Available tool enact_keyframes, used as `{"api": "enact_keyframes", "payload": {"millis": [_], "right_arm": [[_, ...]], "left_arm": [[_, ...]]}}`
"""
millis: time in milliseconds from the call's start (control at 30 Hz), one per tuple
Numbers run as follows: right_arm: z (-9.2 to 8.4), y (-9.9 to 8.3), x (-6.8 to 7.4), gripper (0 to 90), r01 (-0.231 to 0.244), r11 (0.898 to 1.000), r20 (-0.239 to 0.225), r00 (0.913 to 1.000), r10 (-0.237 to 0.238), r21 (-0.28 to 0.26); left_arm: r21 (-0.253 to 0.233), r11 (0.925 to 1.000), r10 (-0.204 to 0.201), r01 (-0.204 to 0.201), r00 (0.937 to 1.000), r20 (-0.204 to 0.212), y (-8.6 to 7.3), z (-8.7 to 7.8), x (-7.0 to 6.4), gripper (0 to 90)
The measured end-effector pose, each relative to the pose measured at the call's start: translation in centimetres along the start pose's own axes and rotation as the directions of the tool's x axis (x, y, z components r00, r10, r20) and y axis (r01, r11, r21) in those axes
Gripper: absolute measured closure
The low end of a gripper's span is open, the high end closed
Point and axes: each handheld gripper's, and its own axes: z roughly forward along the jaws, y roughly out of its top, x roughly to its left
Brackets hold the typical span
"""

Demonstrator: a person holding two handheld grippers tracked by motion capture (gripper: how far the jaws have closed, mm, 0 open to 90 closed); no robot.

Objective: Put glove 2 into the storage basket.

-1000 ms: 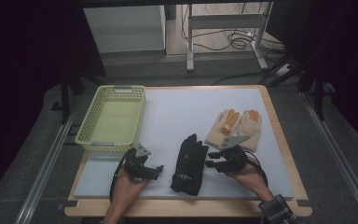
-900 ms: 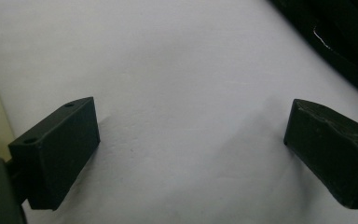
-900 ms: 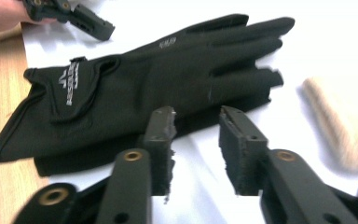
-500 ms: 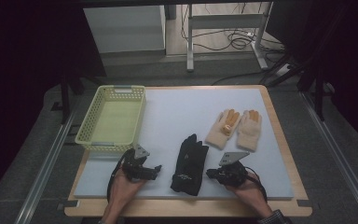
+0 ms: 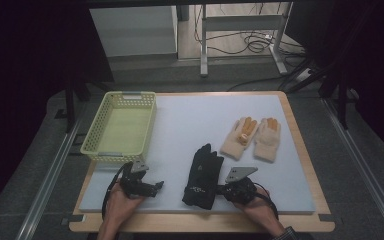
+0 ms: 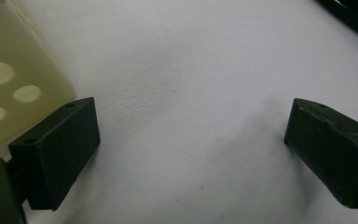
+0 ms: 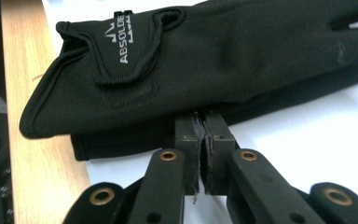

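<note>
The left hand-held gripper (image 5: 156,185) stands open over bare worktop (image 5: 190,120), beside the one yellow basket (image 5: 121,125). The right hand-held gripper (image 5: 220,189) has withdrawn from the two tan gloves (image 5: 254,136); its jaws have just closed, pinching the black glove pair's (image 5: 203,176) edge, ready for lifting.

Black gloves (image 5: 203,176): two. Tan gloves (image 5: 253,138): two. Basket (image 5: 120,128): one.

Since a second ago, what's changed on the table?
The right claw came back from beside the tan gloves to the black gloves' cuff edge; its jaws have just been closing and now look shut there, fabric pinch unclear. Left claw open; basket and gloves unmoved.
</note>
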Motion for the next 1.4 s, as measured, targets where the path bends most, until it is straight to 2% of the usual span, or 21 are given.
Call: {"api": "enact_keyframes", "payload": {"millis": [100, 200, 333, 433, 600, 733, 867, 967, 1033, 1067, 1167, 1400], "right_arm": [[0.6, 0.4, 0.3, 82.5, -0.004, 1.000, 0.008, 1.0000, 0.004, -0.006], [1.2, 1.0, 0.6, 82.6, 0.002, 1.000, 0.022, 0.9998, -0.002, -0.001], [2.2, 1.8, 0.6, 82.5, -0.003, 1.000, 0.040, 0.9992, 0.003, -0.006], [3.3, 2.7, 0.5, 81.7, -0.007, 1.000, 0.062, 0.9980, 0.007, -0.010], [4.2, 3.5, 0.3, 81.1, 0.002, 1.000, 0.084, 0.9965, -0.001, -0.011], [5.2, 4.4, -0.2, 79.6, 0.017, 1.000, 0.126, 0.9920, -0.016, -0.009], [5.6, 4.7, -0.4, 78.8, 0.021, 1.000, 0.134, 0.9907, -0.020, -0.008], [5.6, 4.7, -0.4, 76.7, 0.027, 1.000, 0.143, 0.9894, -0.026, -0.008], [5.5, 4.7, -0.4, 70.4, 0.037, 0.999, 0.145, 0.9887, -0.036, -0.009], [5.1, 4.5, -0.5, 63.8, 0.046, 0.999, 0.133, 0.9901, -0.045, -0.002], [4.7, 4.2, -0.5, 60.2, 0.048, 0.999, 0.145, 0.9883, -0.047, -0.002], [2.4, 3.3, -1.2, 49.8, 0.012, 0.999, 0.166, 0.9861, -0.004, -0.048]], "left_arm": [[-0.001, 1.0000, 0.008, -0.008, 1.0000, -0.004, -0.1, -0.1, 0.0, 4.0], [0.002, 1.0000, -0.006, 0.006, 1.0000, -0.002, -0.2, -0.2, 0.2, 3.9], [0.004, 1.0000, -0.003, 0.003, 1.0000, -0.004, -0.2, -0.2, 0.2, 3.8], [0.004, 1.0000, 0.000, 0.000, 1.0000, -0.005, -0.2, -0.1, 0.2, 3.8], [0.005, 1.0000, 0.002, -0.002, 1.0000, -0.007, -0.1, -0.1, 0.1, 3.7], [0.005, 1.0000, -0.002, 0.002, 1.0000, -0.005, -0.1, -0.1, 0.1, 3.5], [0.003, 1.0000, -0.002, 0.002, 1.0000, -0.005, -0.2, -0.1, 0.1, 3.4], [0.001, 1.0000, -0.002, 0.002, 1.0000, -0.006, -0.2, -0.1, 0.1, 3.4], [0.000, 1.0000, -0.002, 0.002, 1.0000, -0.006, -0.2, -0.1, 0.1, 3.4], [-0.001, 1.0000, -0.002, 0.002, 1.0000, -0.007, -0.2, -0.1, 0.1, 3.4], [-0.001, 1.0000, -0.002, 0.002, 1.0000, -0.006, -0.2, -0.1, 0.1, 3.5], [-0.005, 1.0000, 0.000, 0.000, 1.0000, -0.009, -0.2, -0.1, 0.1, 3.2]]}}
